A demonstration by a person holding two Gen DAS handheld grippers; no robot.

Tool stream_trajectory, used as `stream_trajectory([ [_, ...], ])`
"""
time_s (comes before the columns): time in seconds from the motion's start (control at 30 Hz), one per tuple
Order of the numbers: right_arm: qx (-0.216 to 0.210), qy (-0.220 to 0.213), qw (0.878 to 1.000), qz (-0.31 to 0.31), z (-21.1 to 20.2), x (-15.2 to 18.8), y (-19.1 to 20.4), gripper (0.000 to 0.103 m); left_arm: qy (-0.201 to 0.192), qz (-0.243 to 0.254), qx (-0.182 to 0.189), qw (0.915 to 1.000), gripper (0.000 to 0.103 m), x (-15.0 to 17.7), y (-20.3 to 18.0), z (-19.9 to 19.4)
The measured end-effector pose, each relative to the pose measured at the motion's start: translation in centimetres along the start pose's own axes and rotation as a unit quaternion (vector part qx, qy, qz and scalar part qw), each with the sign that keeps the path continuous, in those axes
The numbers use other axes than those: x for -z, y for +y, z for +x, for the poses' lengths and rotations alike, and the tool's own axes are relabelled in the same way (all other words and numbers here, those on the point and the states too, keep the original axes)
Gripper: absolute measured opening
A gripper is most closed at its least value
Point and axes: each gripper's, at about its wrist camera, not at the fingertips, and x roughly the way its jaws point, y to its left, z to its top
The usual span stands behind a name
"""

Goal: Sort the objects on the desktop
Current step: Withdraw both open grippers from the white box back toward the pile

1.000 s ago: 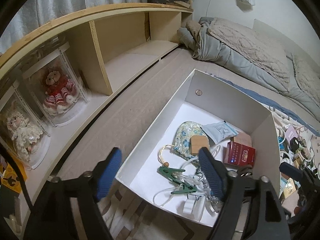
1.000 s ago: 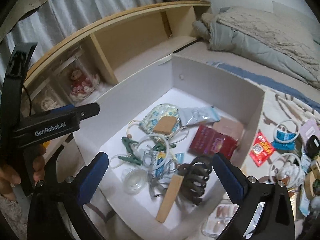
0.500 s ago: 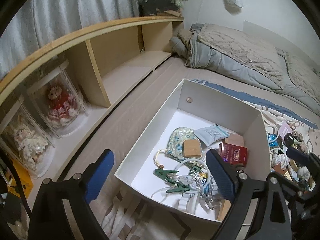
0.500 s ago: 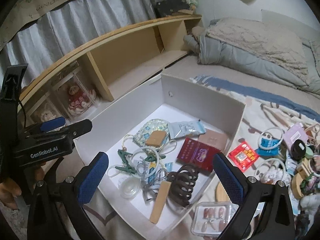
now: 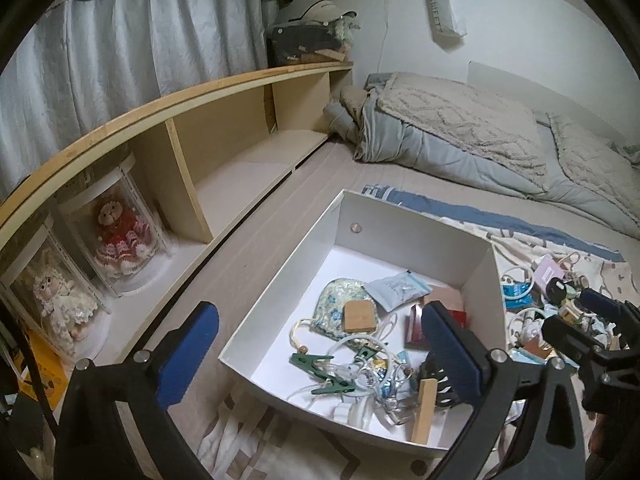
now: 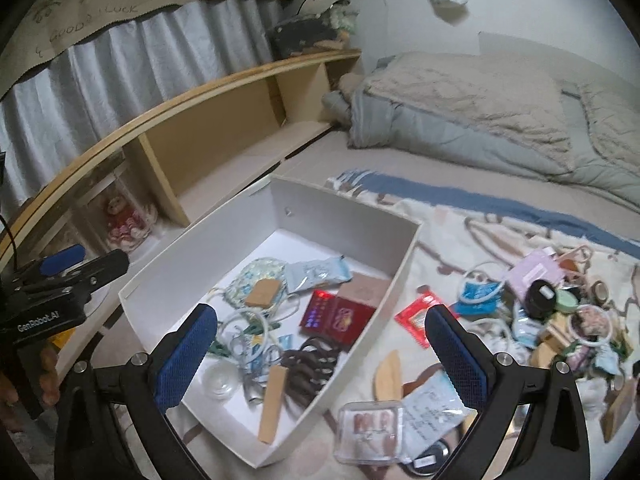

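A white box (image 5: pixel 416 222) (image 6: pixel 348 204) lies on the bed. It holds a floral pouch (image 5: pixel 340 304), a red card pack (image 6: pixel 340 318), green clips (image 5: pixel 316 364), a brown claw hair clip (image 6: pixel 308 368) and a wooden stick (image 6: pixel 272 404). Loose items lie right of the box: a red packet (image 6: pixel 416 316), a clear case of nails (image 6: pixel 368 432), a black round jar (image 6: pixel 540 296). My left gripper (image 5: pixel 320 354) is open and empty above the box's near edge. My right gripper (image 6: pixel 320 354) is open and empty above the box's right side.
A wooden shelf (image 5: pixel 224 128) runs along the left, with two dolls in clear cases (image 5: pixel 120 228). A folded grey duvet (image 5: pixel 460 132) lies at the back of the bed. A patterned blanket (image 6: pixel 480 232) lies under the loose items.
Both grippers have risen and pulled back from the box, which now looks smaller. The right gripper has also shifted right, bringing more loose items into view.
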Motion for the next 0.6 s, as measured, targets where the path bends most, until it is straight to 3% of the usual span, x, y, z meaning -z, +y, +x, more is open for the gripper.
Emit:
stream_trajectory([
  [0.6,0.041,-0.037,0.998,0.001,-5.9,-0.2,-4.1,0.103,-0.040,0.013,0.053,0.9977,0.102,-1.2,-3.9,-3.4],
])
